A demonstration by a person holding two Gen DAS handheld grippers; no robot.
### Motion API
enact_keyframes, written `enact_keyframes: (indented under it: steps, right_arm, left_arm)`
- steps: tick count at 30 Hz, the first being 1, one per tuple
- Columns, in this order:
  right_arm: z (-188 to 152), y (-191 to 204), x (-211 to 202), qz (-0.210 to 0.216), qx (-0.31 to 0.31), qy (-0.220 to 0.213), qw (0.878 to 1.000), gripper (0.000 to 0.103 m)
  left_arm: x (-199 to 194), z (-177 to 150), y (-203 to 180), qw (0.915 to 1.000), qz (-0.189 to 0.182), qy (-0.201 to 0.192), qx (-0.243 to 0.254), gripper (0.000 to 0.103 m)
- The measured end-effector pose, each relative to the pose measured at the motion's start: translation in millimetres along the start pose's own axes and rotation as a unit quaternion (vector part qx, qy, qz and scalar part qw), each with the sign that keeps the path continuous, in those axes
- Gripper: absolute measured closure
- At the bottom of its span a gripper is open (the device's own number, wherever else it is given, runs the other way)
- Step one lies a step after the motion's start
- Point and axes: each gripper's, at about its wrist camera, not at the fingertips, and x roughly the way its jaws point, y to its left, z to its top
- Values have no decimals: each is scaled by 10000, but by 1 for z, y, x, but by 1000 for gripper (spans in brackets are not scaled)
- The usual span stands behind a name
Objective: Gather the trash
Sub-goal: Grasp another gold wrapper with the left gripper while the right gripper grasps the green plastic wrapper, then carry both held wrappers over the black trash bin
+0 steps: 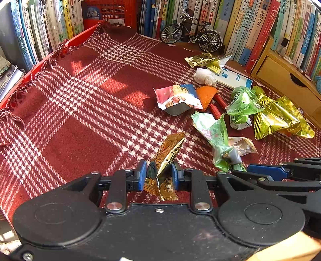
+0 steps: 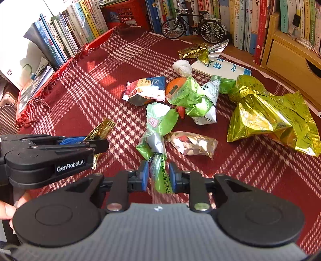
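Note:
My left gripper (image 1: 158,177) is shut on a crumpled gold wrapper (image 1: 167,158), which stands up between the blue pads. In the right wrist view the same gold wrapper (image 2: 101,129) pokes out past the left gripper (image 2: 88,141). My right gripper (image 2: 158,176) is shut on the near end of a long green wrapper (image 2: 158,124) lying on the red checked cloth (image 2: 96,96). More trash lies beyond: a pink-and-blue snack packet (image 2: 146,90), a green bag (image 2: 190,96), a clear snack packet (image 2: 192,144), a big yellow-green foil bag (image 2: 268,116), a white paper wad (image 2: 182,67).
Books (image 1: 50,26) line the left and back edges, with a red crate (image 1: 112,12) behind. A model bicycle (image 2: 192,26) stands at the back. A wooden drawer unit (image 2: 291,60) is at the right. An orange peel (image 1: 206,95) and a white-blue pack (image 2: 220,69) lie among the trash.

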Motion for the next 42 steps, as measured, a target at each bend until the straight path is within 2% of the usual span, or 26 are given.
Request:
enact_keyframes:
  steps: [2, 5, 9, 11, 12, 14, 23, 33, 42]
  right_arm:
    - [-3, 2, -3, -72, -119, -122, 9998, 38]
    - [2, 7, 2, -155, -227, -165, 9995, 37]
    - [14, 10, 20, -74, -203, -4, 9998, 37]
    - [17, 13, 29, -22, -189, 129, 9997, 41]
    - [17, 14, 32, -15, -176, 166, 9997, 59]
    - [16, 15, 33, -14, -99, 222, 9997, 67]
    - [8, 14, 7, -69, 72, -7, 9999, 68]
    - [-18, 13, -41, -120, 828, -415, 9956, 68]
    - [-64, 41, -85, -528, 1548, -798, 9833, 68]
  left_arm:
    - [-1, -1, 0, 10000, 29, -7, 28, 79]
    - [-2, -3, 3, 10000, 87, 10, 17, 79]
    - [-3, -6, 8, 9999, 121, 39, -72, 79]
    - [-5, -7, 11, 9998, 132, 47, -103, 79]
    - [-6, -7, 12, 9998, 133, 47, -122, 79]
    - [-8, -8, 14, 9998, 130, 27, -151, 79]
    - [-21, -13, 19, 9999, 87, 27, -115, 79]
    - [-56, -33, 19, 9994, -110, -27, 313, 79]
    - [-84, -70, 44, 9935, -702, 48, 894, 79]
